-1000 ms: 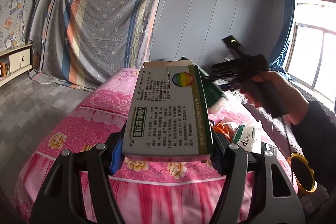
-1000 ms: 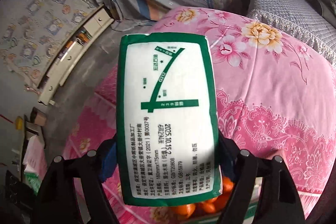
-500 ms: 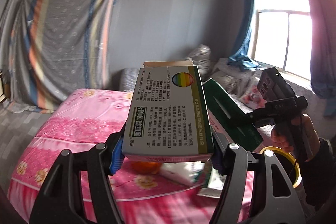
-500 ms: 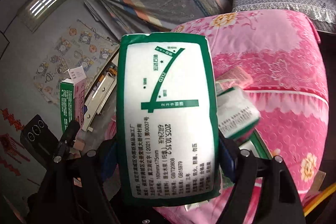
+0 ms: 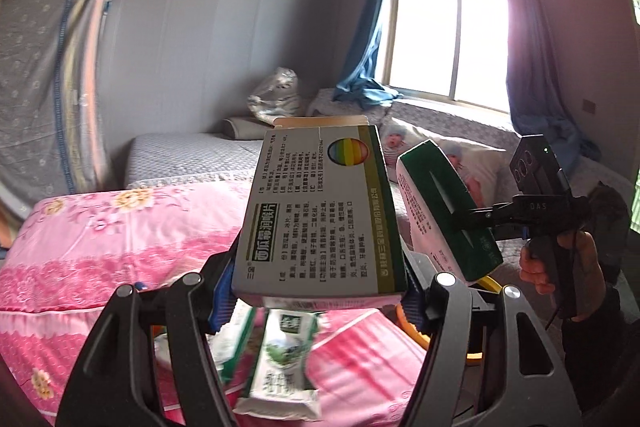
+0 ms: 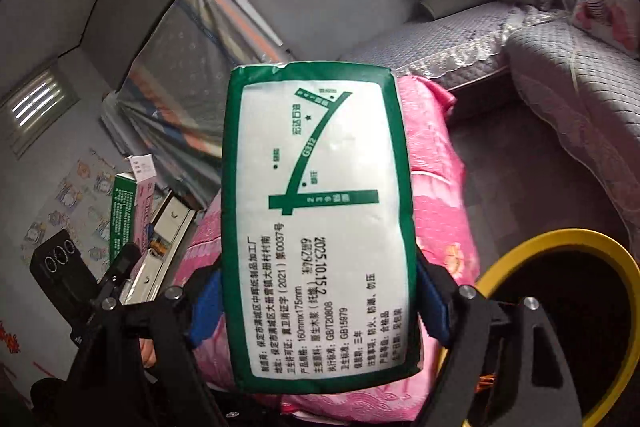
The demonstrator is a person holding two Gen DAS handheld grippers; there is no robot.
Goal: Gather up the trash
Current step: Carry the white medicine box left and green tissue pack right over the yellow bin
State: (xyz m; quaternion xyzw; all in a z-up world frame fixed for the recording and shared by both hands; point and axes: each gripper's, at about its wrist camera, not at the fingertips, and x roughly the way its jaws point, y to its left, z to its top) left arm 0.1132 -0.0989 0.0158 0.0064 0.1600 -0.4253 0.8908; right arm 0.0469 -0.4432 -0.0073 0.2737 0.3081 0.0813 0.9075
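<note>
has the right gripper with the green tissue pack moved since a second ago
Yes. In the right wrist view the right gripper, shut on the green tissue pack, has swung off the pink bedspread toward the yellow-rimmed bin.

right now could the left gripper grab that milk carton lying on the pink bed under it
Probably not as things stand: the left gripper is already clamped on the medicine box, so nothing can take the milk carton on the pink bed.

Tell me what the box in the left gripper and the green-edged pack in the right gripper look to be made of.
Box: thin printed cardboard, matte to satin; flat rigid faces, crisp edges, an open brown tuck flap at the far end.
Green-edged pack: glossy plastic film over something soft, probably tissues; rounded corners, slight puckers and sheen.
</note>
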